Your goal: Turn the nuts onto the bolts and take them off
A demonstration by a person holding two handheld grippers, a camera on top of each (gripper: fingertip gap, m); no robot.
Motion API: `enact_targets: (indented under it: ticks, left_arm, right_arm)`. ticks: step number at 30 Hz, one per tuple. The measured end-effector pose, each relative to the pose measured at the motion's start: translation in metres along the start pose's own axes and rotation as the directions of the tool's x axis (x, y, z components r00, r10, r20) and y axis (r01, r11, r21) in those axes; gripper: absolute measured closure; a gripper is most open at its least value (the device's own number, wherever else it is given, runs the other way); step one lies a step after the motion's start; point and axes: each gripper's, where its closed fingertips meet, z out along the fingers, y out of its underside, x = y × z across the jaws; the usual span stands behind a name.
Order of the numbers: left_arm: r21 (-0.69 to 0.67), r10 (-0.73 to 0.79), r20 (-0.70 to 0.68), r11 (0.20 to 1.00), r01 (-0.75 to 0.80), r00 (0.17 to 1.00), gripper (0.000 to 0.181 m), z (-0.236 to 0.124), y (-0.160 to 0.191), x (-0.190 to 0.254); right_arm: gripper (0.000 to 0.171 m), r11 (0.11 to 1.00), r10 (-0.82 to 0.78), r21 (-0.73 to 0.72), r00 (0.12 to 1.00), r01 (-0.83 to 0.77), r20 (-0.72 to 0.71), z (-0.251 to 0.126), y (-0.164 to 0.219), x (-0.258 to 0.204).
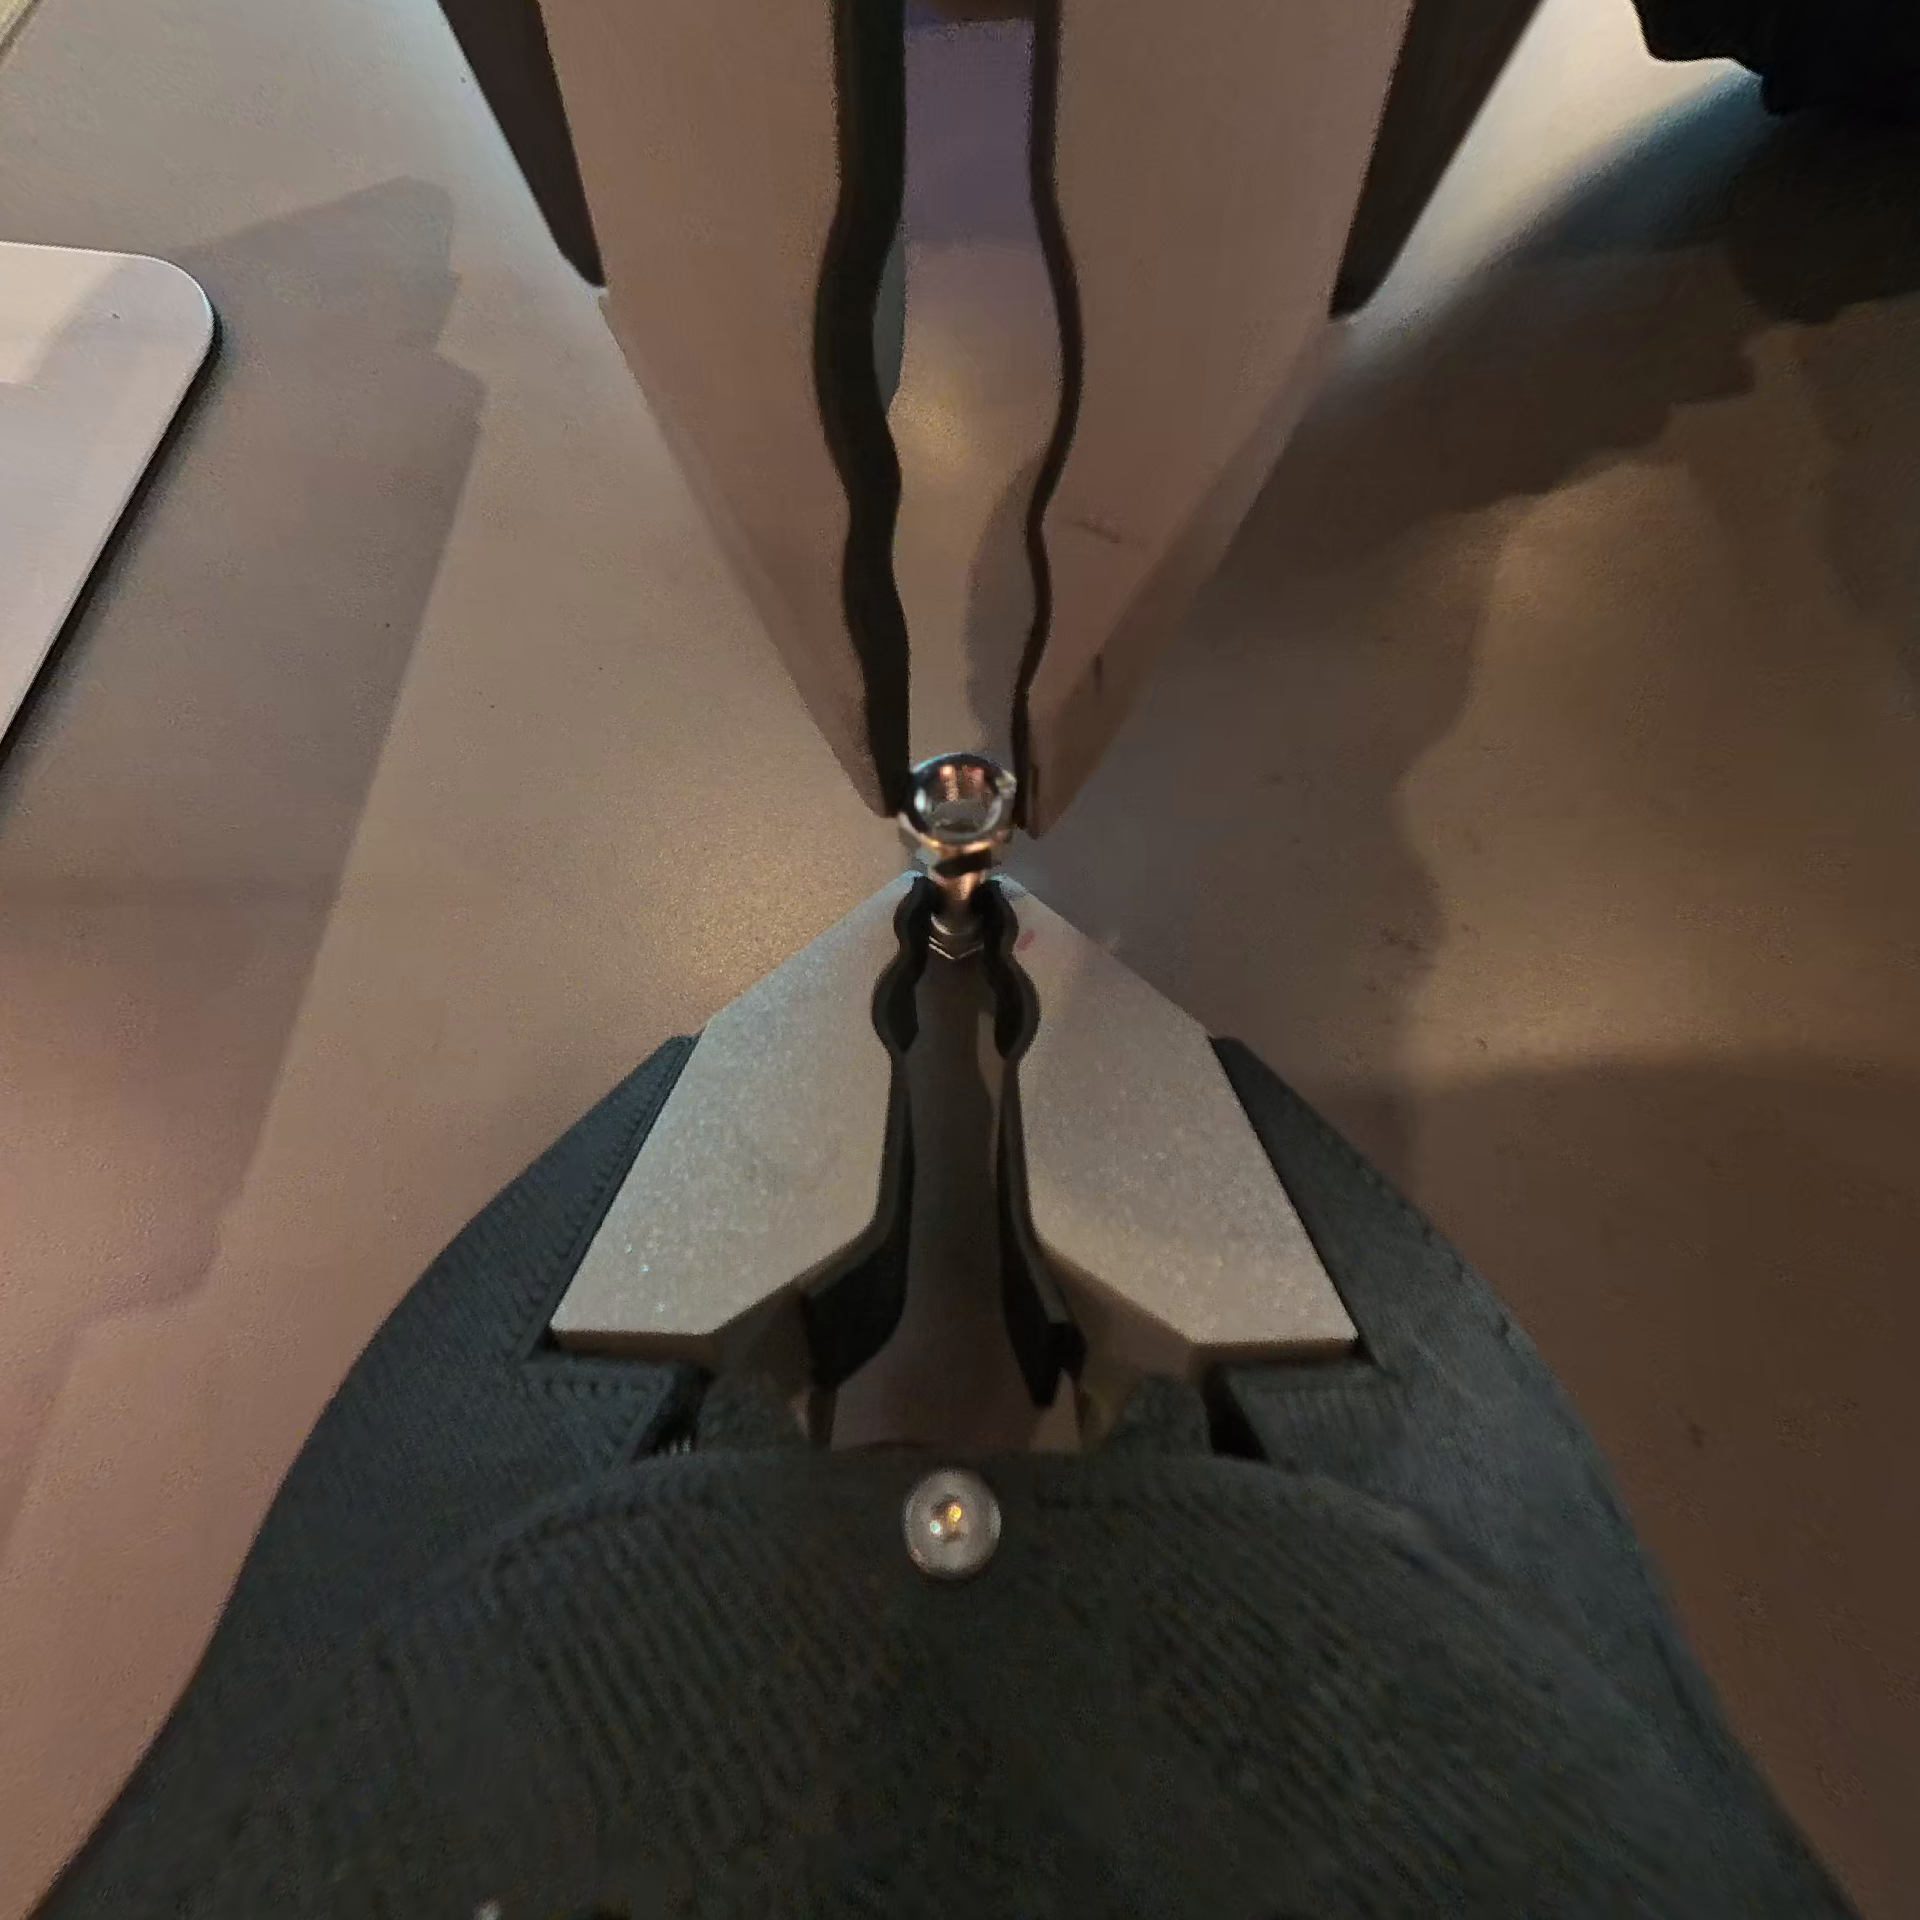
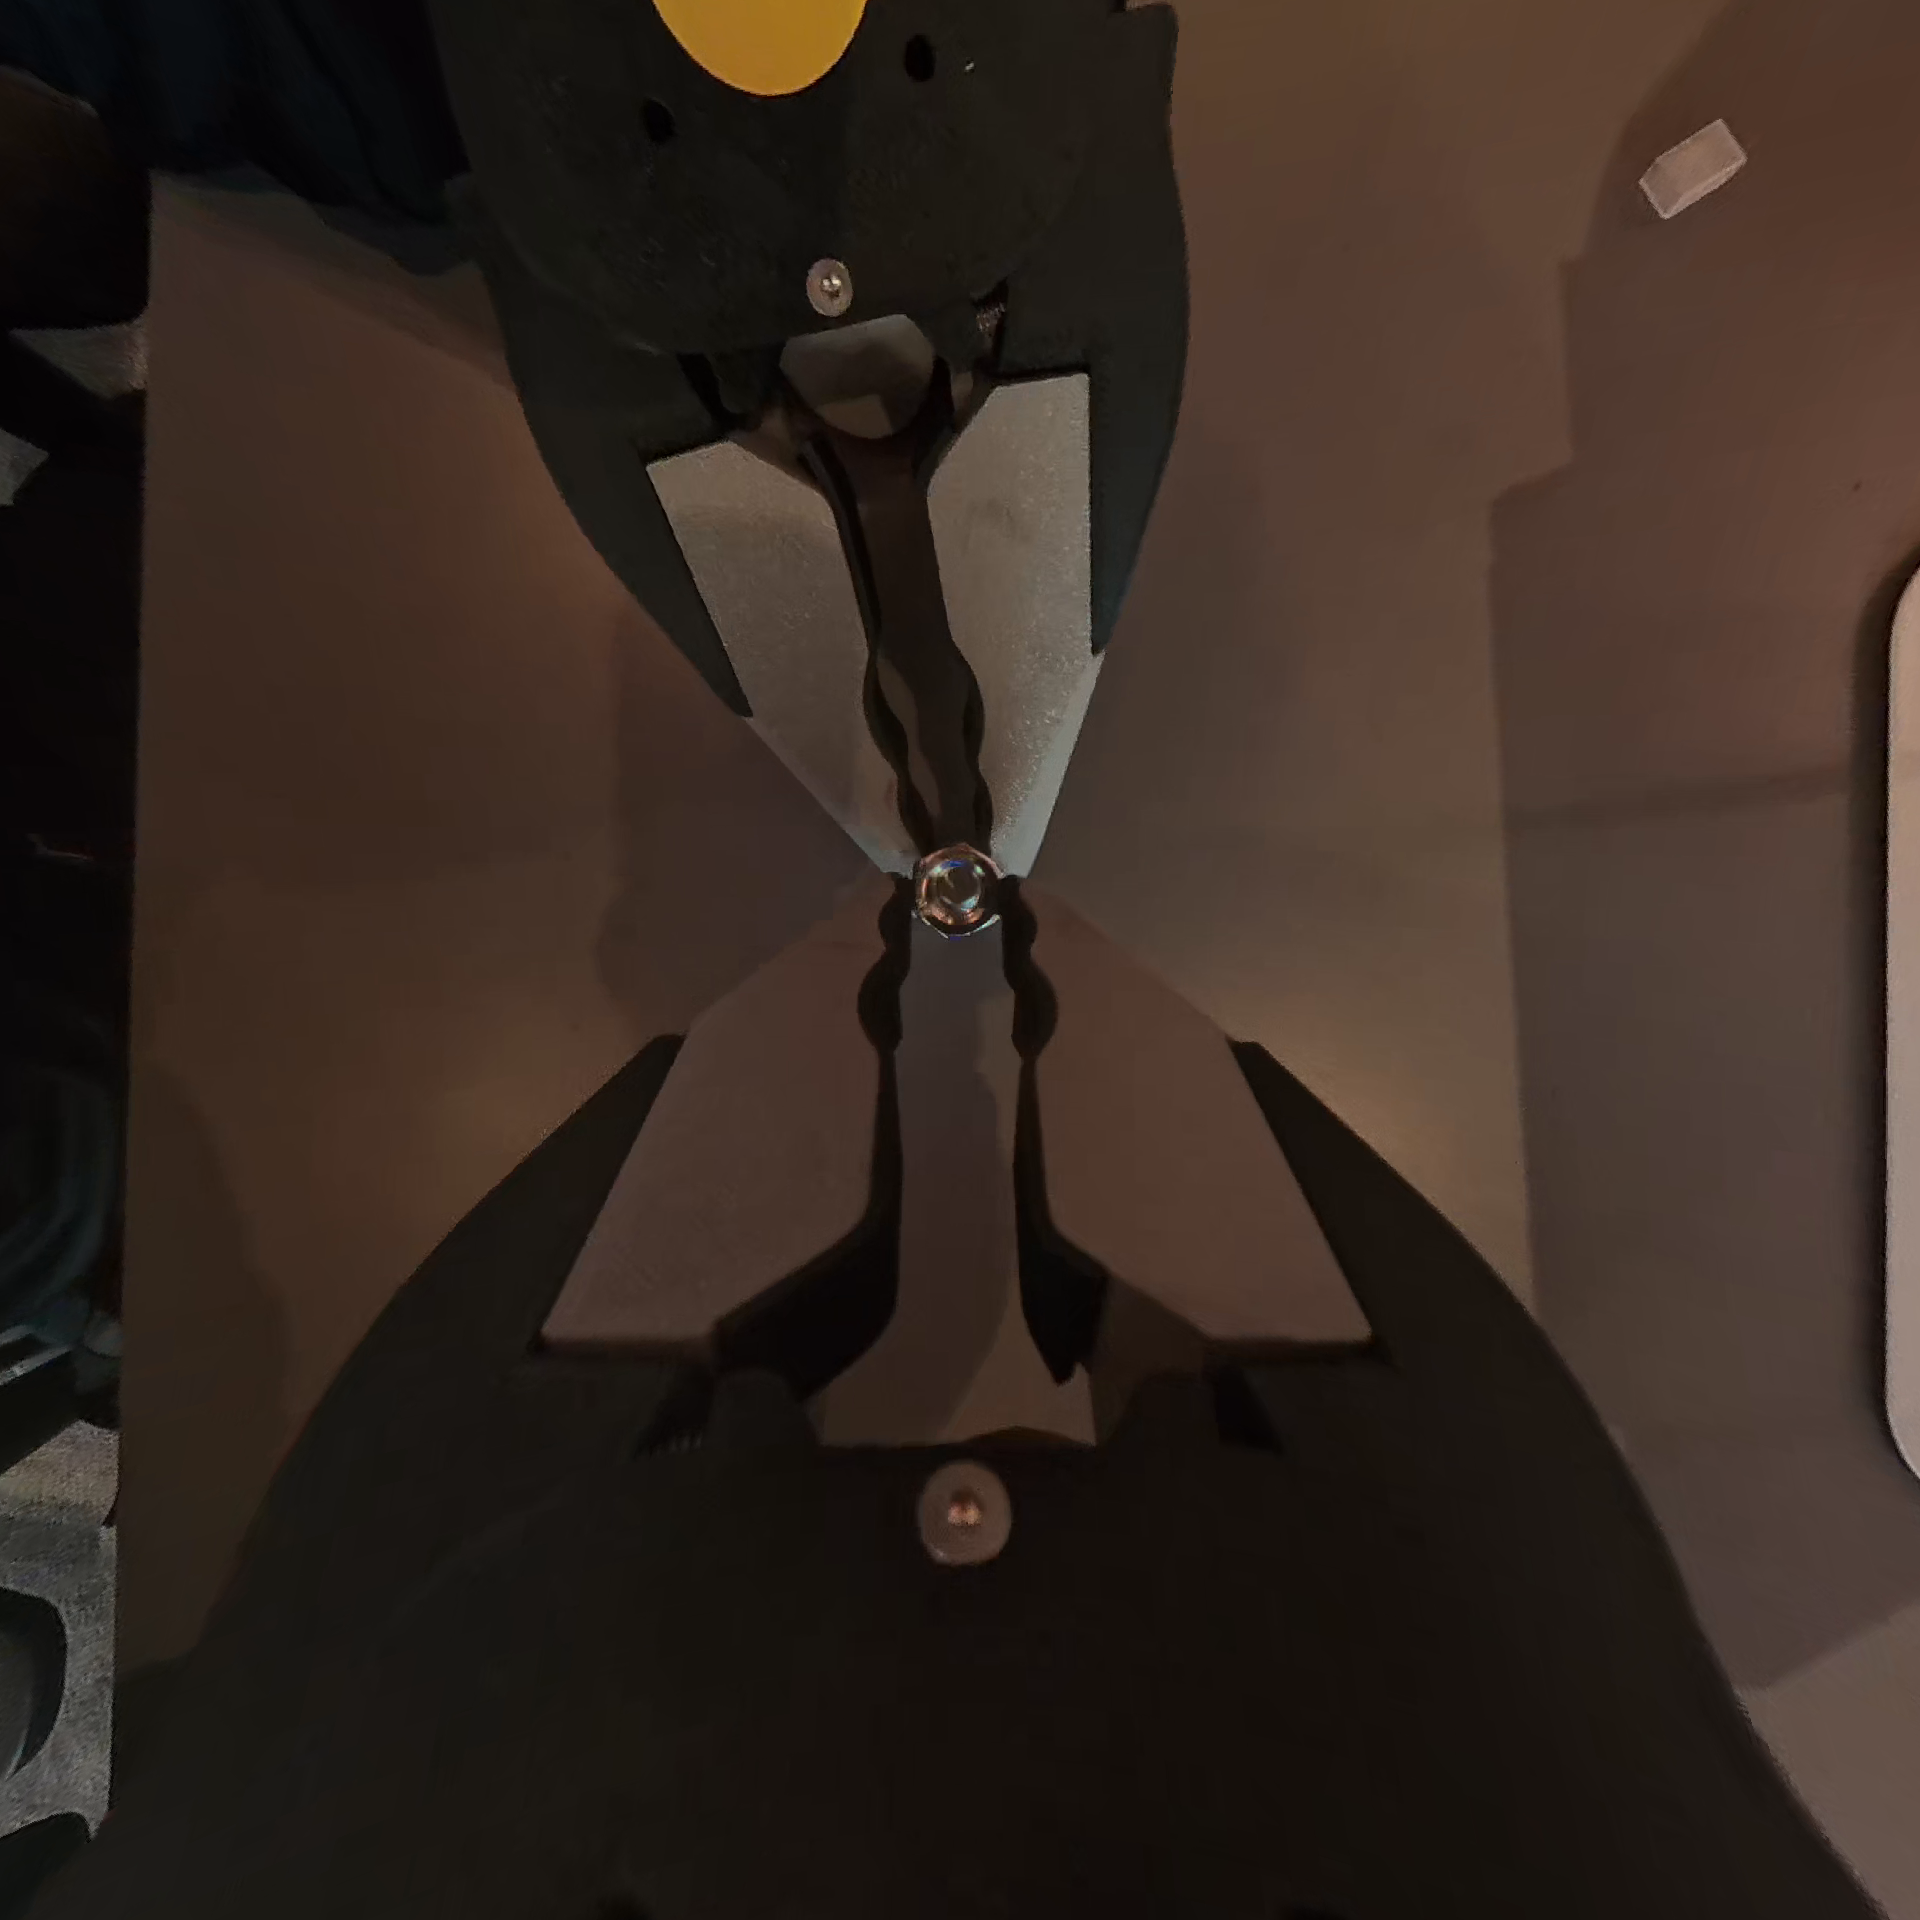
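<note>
In the left wrist view my left gripper is shut on a small silver bolt, whose shaft points away from the camera. My right gripper comes in from the top, tip to tip with the left one, and is shut on a silver hex nut. The nut sits at the end of the bolt's shaft. In the right wrist view my right gripper holds the nut with its hole facing the camera. The left gripper reaches down from the top just behind the nut. The nut hides most of the bolt there.
Both grippers hover over a tan table. A white flat tray with rounded corners lies at the left edge and shows at the right edge in the right wrist view. A small pale block lies at the far right. Dark items line the table's left side. The grippers are tip to tip, or close to it. Both grippers' tips are roughly 20 cm from the small pale block.
</note>
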Motion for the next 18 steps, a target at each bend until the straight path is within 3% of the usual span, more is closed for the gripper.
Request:
enact_targets:
  ticks: [10,18]
  left_arm:
    - [0.0,-0.003,0.0,1.0,0.003,1.0,0.173,0.0,0.0,0.0]
    - [0.001,-0.034,0.03,0.999,0.034,0.999,0.173,0.0,0.0,-0.007]
  right_arm:
    - [0.164,1.0,0.0,-0.004,1.0,0.0,0.002,0.004,0.0,-0.001]
    - [0.153,0.994,0.11,0.017,0.992,-0.109,-0.06,-0.013,0.021,0.021]
